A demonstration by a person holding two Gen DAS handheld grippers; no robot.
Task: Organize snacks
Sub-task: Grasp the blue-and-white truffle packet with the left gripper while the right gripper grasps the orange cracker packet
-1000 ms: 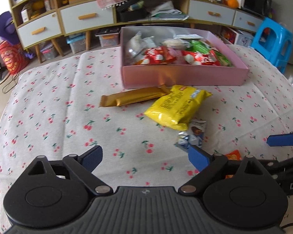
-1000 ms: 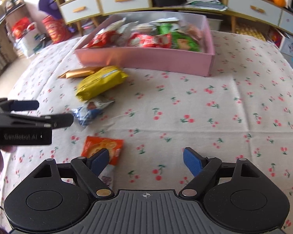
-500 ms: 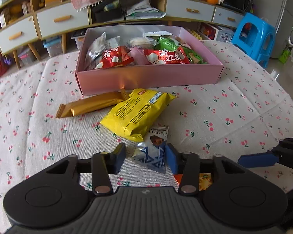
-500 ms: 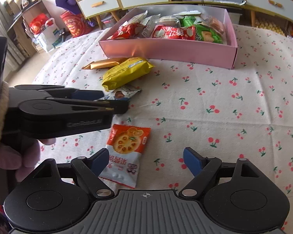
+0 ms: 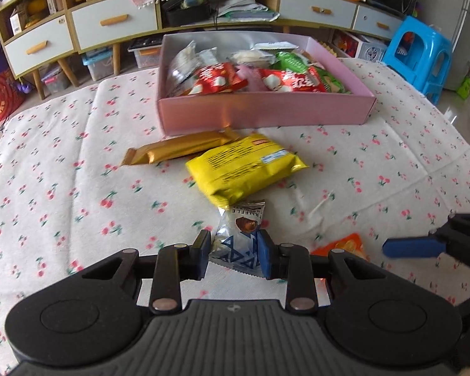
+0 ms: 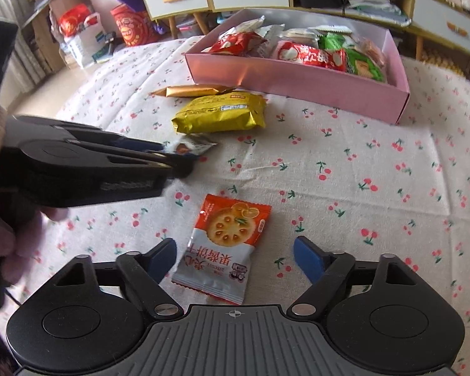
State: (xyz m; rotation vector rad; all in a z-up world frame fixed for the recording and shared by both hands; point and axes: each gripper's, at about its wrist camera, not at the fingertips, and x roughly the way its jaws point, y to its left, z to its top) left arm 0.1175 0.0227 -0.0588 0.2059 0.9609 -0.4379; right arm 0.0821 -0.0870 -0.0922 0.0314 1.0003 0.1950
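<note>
My left gripper [image 5: 235, 255] is shut on a small silver and blue truffle packet [image 5: 239, 235], which pokes forward between the fingers; it also shows in the right wrist view [image 6: 194, 147]. My right gripper [image 6: 235, 258] is open, its fingers on either side of an orange and grey biscuit packet [image 6: 225, 246] lying flat on the cloth. A yellow snack bag [image 5: 244, 167] and a gold bar [image 5: 178, 150] lie in front of the pink box [image 5: 266, 111], which holds several snack packets.
The cherry-print cloth [image 5: 62, 172] covers the table. Low cabinets with drawers [image 5: 112, 22] stand behind it, and a blue stool [image 5: 420, 53] at the far right. The left gripper's body [image 6: 78, 163] reaches across the left of the right wrist view.
My left gripper closed from wide open onto the truffle packet. My right gripper moved forward so the biscuit packet now lies between its open fingers.
</note>
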